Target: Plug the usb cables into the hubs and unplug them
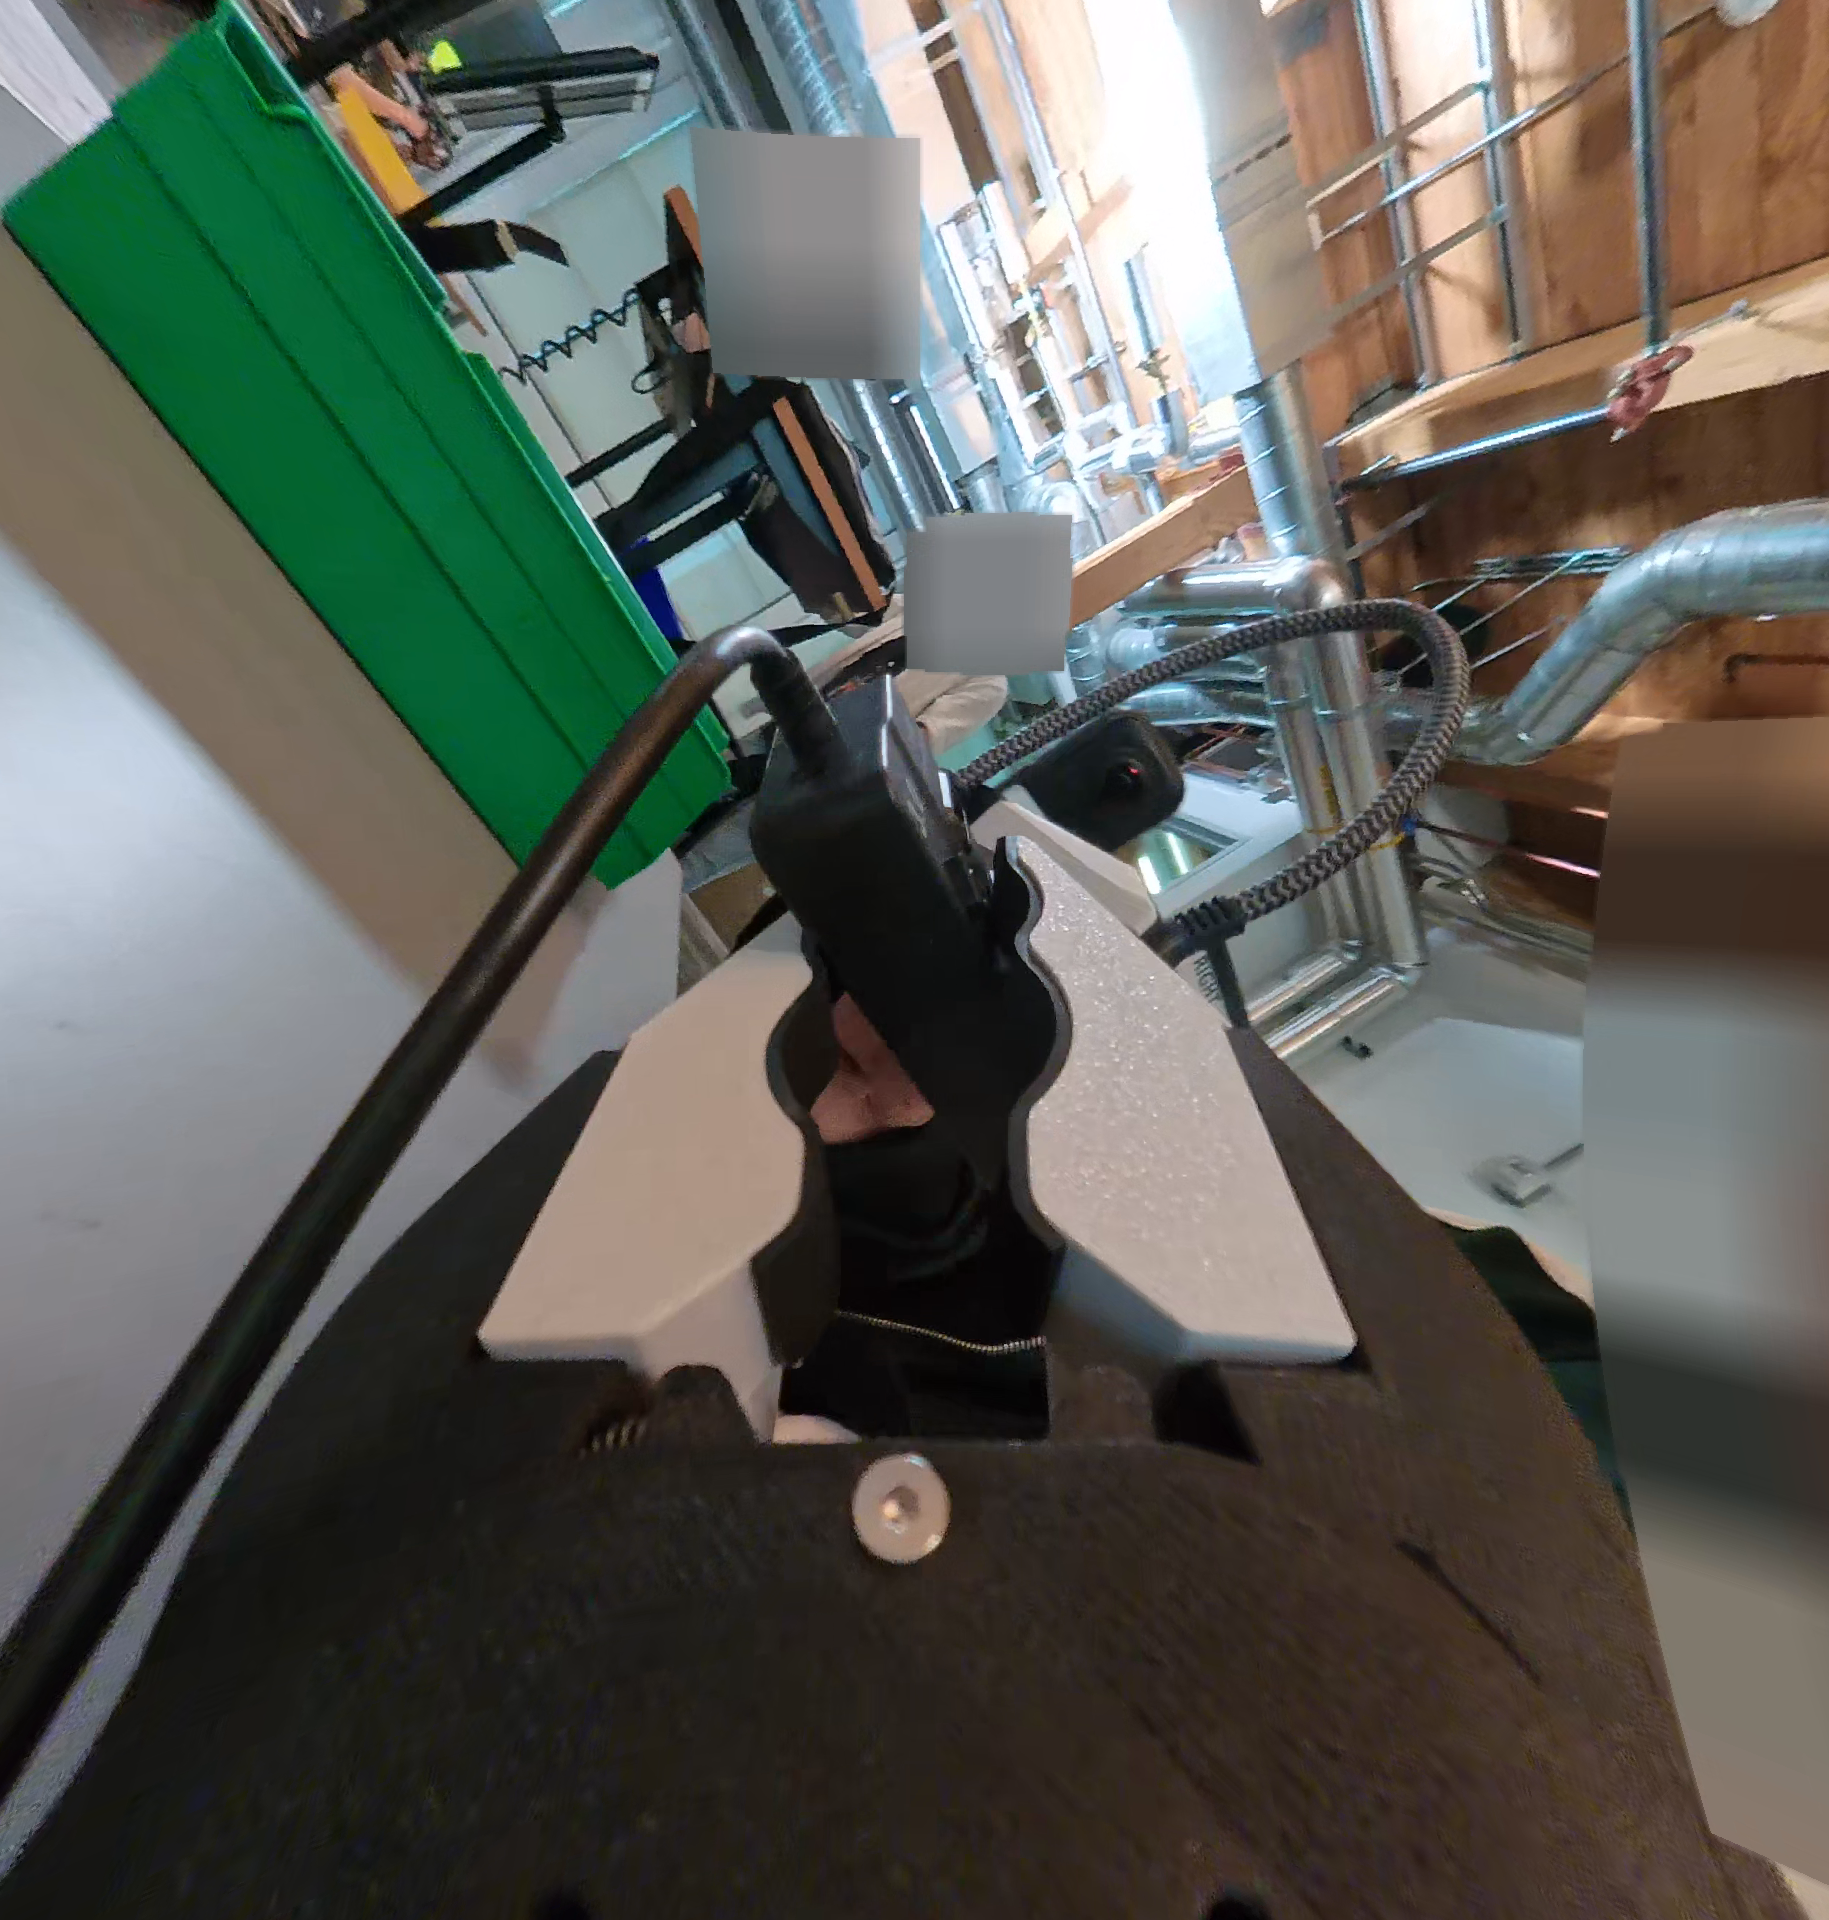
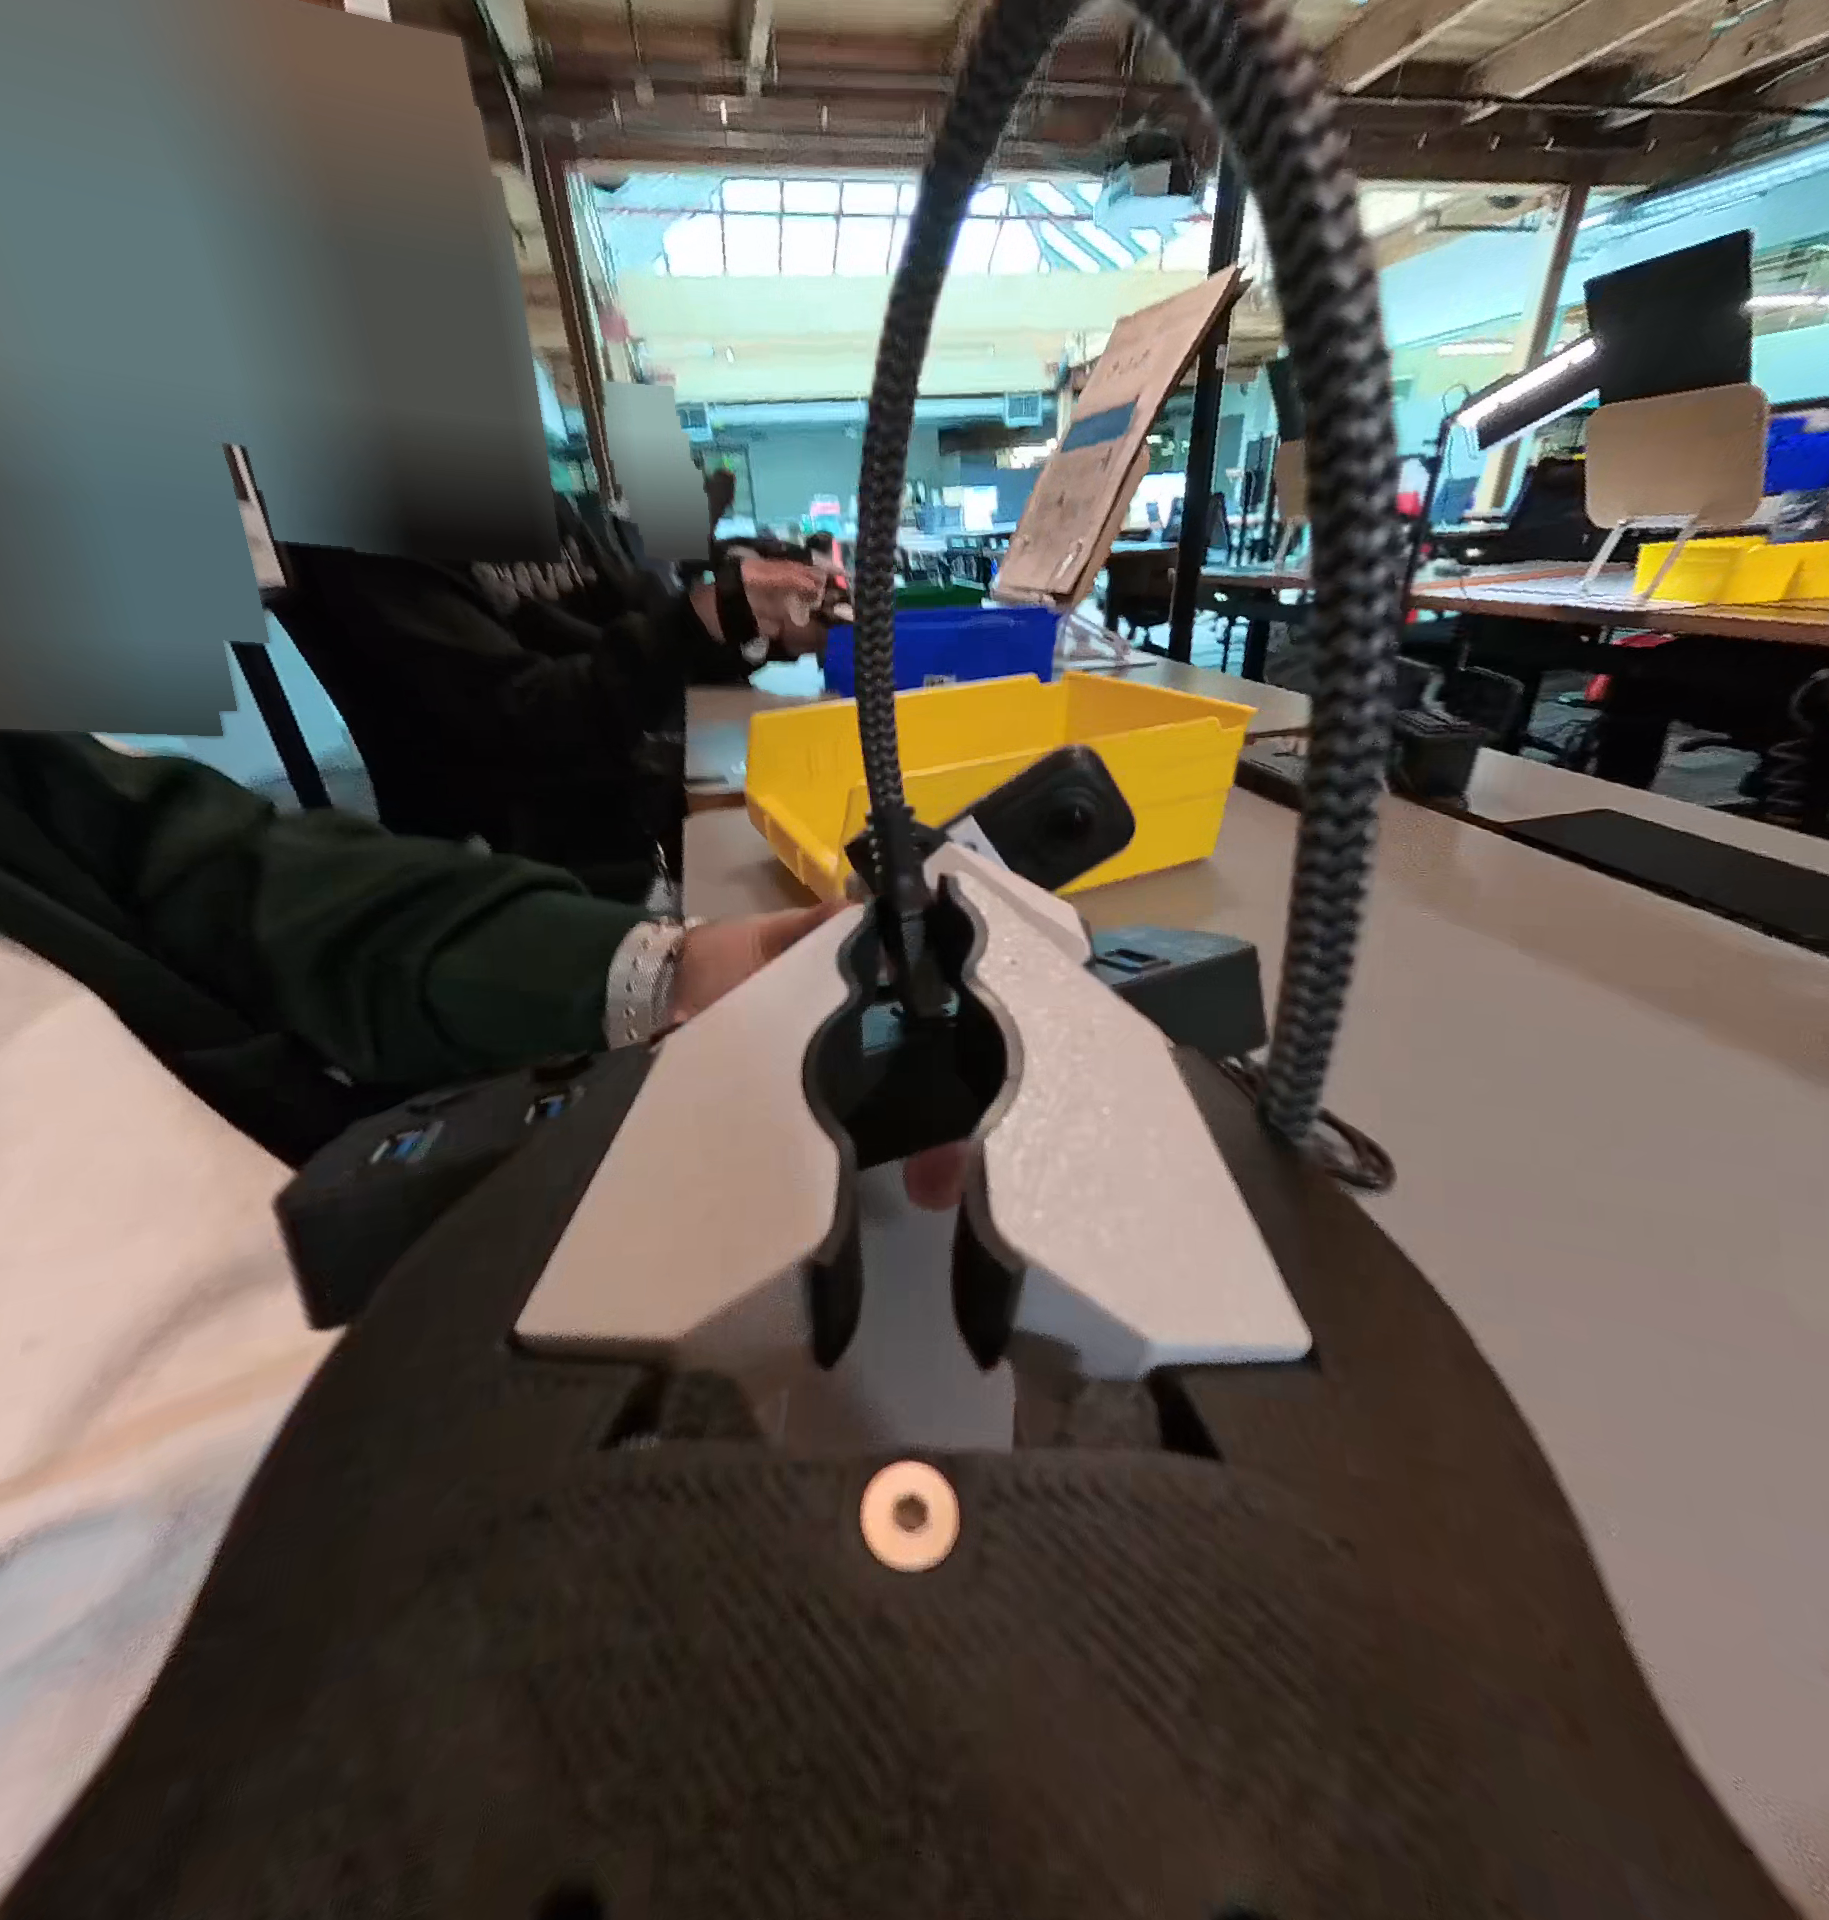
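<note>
Left tongs (image 1: 931, 935): closed on black hub (image 1: 858, 842), held up off the desk, its own smooth black lead (image 1: 453, 997) trailing down to the near left. Right tongs (image 2: 915, 935): closed on the plug end of the braided cable (image 2: 874, 582), which arches overhead and drops to the desk (image 2: 1564, 1195) on the right.

In the left wrist view, braided cable run up against the side of the held hub; plug itself hidden behind tong tips and hub body. Cannot tell whether seated, partway in or just out.

Second dark hub (image 2: 1180, 977) lying on the desk just beyond the right tongs; no cable seen in it. Yellow bin (image 2: 1149, 758) further back toward the far edge.

Judgement: mid-cycle at one port; unclear whether insertion or withdrawal. Second hub apparently outstanding.
</note>
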Motion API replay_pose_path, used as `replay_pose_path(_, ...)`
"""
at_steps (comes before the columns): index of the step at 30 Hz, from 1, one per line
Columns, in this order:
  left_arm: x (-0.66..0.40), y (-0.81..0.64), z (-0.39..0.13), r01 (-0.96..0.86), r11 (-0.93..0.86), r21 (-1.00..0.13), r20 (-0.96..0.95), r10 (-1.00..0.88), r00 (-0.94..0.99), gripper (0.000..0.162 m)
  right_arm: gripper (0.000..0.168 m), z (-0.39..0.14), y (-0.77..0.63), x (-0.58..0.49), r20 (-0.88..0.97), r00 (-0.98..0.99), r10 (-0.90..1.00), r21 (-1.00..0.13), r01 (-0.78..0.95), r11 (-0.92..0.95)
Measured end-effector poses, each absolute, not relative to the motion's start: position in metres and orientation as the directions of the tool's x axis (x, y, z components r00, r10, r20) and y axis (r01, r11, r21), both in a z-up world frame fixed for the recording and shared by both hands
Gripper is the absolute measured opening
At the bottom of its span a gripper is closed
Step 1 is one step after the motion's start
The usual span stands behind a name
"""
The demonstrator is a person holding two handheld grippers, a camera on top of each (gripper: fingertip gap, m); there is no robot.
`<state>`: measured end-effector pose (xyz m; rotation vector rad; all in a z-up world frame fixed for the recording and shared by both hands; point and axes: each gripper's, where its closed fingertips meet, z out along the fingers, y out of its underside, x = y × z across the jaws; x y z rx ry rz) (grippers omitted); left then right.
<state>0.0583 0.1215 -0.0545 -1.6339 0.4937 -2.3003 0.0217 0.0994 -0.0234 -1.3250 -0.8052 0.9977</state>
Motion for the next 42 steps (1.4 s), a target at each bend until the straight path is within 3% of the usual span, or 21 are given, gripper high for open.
replay_pose_path(5, 0.057, 0.124, -0.055, 0.031, -0.927, -0.373, 0.862, -0.359, -0.358, 0.031, 0.008, -0.020, 0.103, 0.023, -0.146, 0.372, 0.917, -0.979, -0.188, -0.080)
replay_pose_path(9, 0.052, 0.133, -0.061, 0.070, -0.958, -0.278, 0.876, -0.282, -0.390, 0.055, 0.008, -0.016, 0.108, 0.029, -0.156, 0.410, 0.899, -0.972, -0.224, -0.067)
replay_pose_path(13, 0.054, 0.128, -0.062, 0.043, -0.954, -0.296, 0.878, -0.290, -0.382, 0.060, 0.008, -0.014, 0.118, 0.048, -0.126, 0.480, 0.868, -0.976, -0.218, -0.021)
replay_pose_path(14, 0.054, 0.129, -0.063, 0.039, -0.957, -0.288, 0.883, -0.281, -0.377, 0.070, 0.008, -0.015, 0.121, 0.053, -0.109, 0.503, 0.858, -0.979, -0.203, -0.006)
replay_pose_path(15, 0.054, 0.128, -0.063, 0.037, -0.958, -0.284, 0.880, -0.276, -0.386, 0.062, 0.008, -0.017, 0.123, 0.056, -0.092, 0.520, 0.849, -0.983, -0.186, 0.007)
replay_pose_path(24, 0.065, 0.091, -0.067, -0.126, -0.915, -0.384, 0.863, -0.307, -0.402, 0.058, 0.007, -0.031, 0.125, 0.057, 0.066, 0.565, 0.823, -0.996, -0.011, 0.087)
replay_pose_path(29, 0.064, 0.100, -0.073, -0.081, -0.920, -0.385, 0.871, -0.333, -0.361, 0.025, 0.008, -0.043, 0.125, 0.047, 0.162, 0.568, 0.807, -0.987, 0.112, 0.119)
replay_pose_path(37, 0.066, 0.112, -0.085, -0.057, -0.887, -0.458, 0.875, -0.438, -0.208, 0.022, 0.010, -0.054, 0.133, 0.047, 0.193, 0.610, 0.768, -0.977, 0.188, 0.096)
replay_pose_path(42, 0.067, 0.112, -0.075, -0.038, -0.891, -0.453, 0.873, -0.434, -0.223, 0.022, 0.009, -0.040, 0.133, 0.047, 0.069, 0.617, 0.784, -0.998, 0.052, 0.046)
